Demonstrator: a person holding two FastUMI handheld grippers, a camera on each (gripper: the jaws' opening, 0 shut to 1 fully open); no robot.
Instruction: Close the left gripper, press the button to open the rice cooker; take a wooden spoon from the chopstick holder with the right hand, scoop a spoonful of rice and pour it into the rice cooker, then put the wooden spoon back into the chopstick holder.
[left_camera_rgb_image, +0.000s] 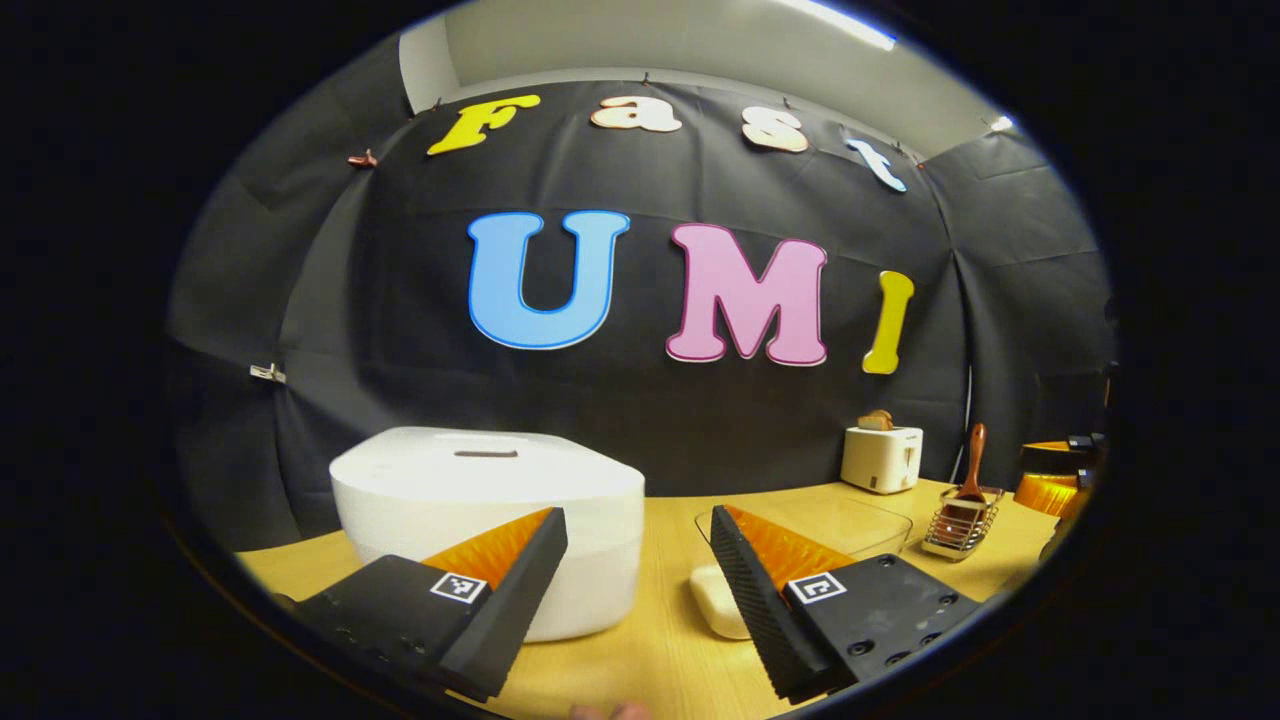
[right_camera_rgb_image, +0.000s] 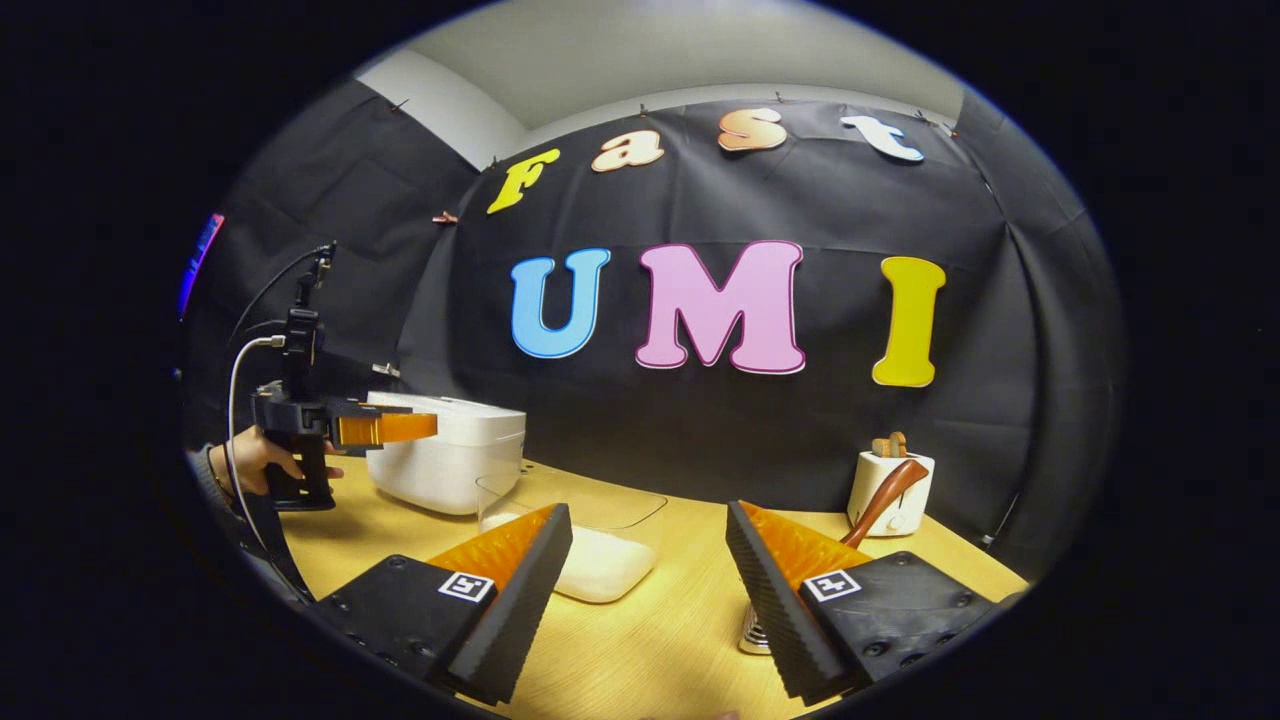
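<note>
Nearest, left gripper (left_camera_rgb_image: 637, 560) spread wide, gripping nothing, above the desk (left_camera_rgb_image: 650, 660); right gripper (right_camera_rgb_image: 648, 560) likewise parted and bare. Just beyond, lidded white rice cooker (left_camera_rgb_image: 490, 510), clear rice dish (left_camera_rgb_image: 800, 545). Farther right, wooden spoon (left_camera_rgb_image: 972, 462) upright in chopstick holder (left_camera_rgb_image: 962, 530).

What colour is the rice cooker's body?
White, lid included; the rice cooker shows best in the left gripper view.

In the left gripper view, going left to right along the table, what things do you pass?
Rice cooker → clear rice container → toaster → chopstick holder with the wooden spoon.
</note>
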